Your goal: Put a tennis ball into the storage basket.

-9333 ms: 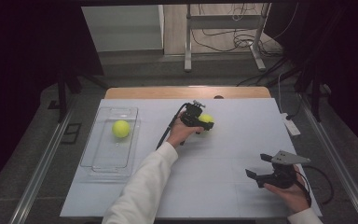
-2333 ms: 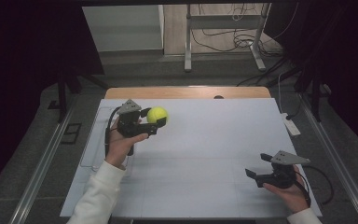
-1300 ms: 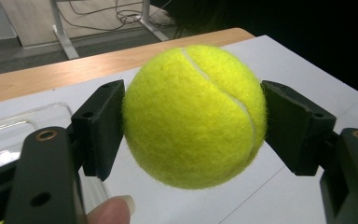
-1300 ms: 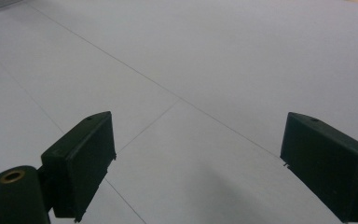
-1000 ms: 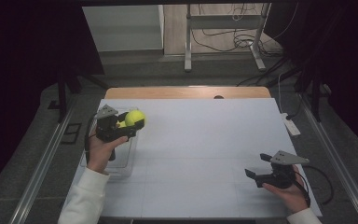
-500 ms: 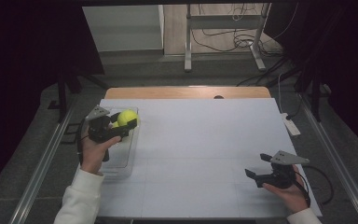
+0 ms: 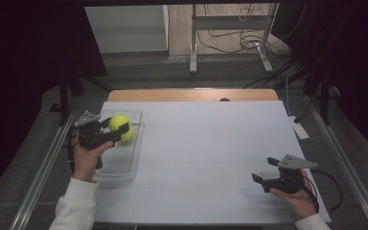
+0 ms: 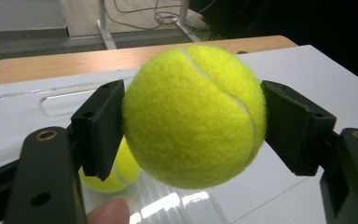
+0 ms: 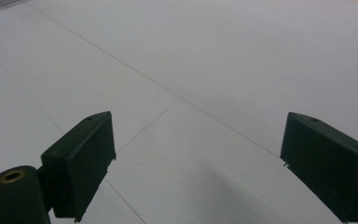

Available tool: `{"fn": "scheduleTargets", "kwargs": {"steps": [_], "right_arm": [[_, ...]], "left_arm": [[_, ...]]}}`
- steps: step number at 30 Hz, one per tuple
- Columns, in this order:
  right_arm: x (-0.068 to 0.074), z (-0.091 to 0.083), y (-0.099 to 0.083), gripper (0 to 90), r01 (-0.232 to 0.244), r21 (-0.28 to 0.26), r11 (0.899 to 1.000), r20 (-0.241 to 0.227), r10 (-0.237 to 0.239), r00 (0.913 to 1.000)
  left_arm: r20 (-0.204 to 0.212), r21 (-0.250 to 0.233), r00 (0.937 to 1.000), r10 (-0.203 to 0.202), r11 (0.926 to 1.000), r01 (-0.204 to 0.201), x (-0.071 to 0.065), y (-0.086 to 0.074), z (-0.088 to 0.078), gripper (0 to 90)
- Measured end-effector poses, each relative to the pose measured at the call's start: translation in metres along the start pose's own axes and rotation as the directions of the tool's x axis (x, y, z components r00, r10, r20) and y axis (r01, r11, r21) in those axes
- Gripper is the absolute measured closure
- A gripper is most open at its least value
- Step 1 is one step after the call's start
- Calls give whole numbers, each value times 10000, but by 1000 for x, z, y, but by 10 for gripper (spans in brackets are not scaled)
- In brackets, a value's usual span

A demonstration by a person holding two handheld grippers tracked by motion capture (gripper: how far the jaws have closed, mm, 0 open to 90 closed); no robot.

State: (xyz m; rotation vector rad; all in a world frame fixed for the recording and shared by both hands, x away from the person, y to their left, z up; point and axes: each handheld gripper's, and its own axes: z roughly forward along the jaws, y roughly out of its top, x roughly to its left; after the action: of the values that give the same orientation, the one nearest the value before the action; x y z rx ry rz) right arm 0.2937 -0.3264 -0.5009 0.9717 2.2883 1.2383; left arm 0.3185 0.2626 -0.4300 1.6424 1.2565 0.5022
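Writing and labels: no brand or lettering can be read on either ball, the tray or the grippers.
Left gripper (image 7: 120,132): its two black pads are pressed against opposite sides of a yellow-green tennis ball (image 8: 195,114), which fills the gap between them; the white seam curves across the ball's face.
Held ball, place: off the surface, above the far end of the clear plastic tray (image 7: 124,165), as seen in the high view.
Second tennis ball (image 8: 109,175): lies in the tray, below and behind the left pad in the left gripper view; mostly hidden by the pad and the held ball.
Left hand (image 7: 85,158): wraps the gripper body from below, white sleeve behind it; a fingertip shows at the bottom of the left gripper view.
Right gripper (image 7: 264,170): jaws spread wide with nothing between them, over bare white tabletop near the right front corner, well apart from the tray.
Table (image 7: 211,143): white top with faint seam lines; a wooden edge shows along the far side.
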Motion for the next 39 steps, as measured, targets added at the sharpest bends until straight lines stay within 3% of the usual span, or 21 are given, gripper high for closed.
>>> {"fn": "scheduleTargets", "kwargs": {"steps": [12, 22, 34, 39], "right_arm": [[0, 1, 0, 104, 26, 5, 10000, -7, -26, 10000], [0, 1, 0, 104, 42, 32, 10000, -17, -42, 10000], [0, 2, 0, 103, 53, 64, 10000, -19, -53, 10000], [0, 2, 0, 104, 56, 64, 10000, -18, -56, 10000]], "left_arm": [[-546, 46, 9978, -382, 9992, 386, 18, -8, -11, 268], [-998, 515, 9931, -619, 9964, 673, 31, -16, -9, 268], [-1322, 1004, 9898, -527, 9927, 662, 38, -22, -2, 268], [-1477, 1477, 9883, -376, 9872, 596, 39, -26, 3, 267]]}}
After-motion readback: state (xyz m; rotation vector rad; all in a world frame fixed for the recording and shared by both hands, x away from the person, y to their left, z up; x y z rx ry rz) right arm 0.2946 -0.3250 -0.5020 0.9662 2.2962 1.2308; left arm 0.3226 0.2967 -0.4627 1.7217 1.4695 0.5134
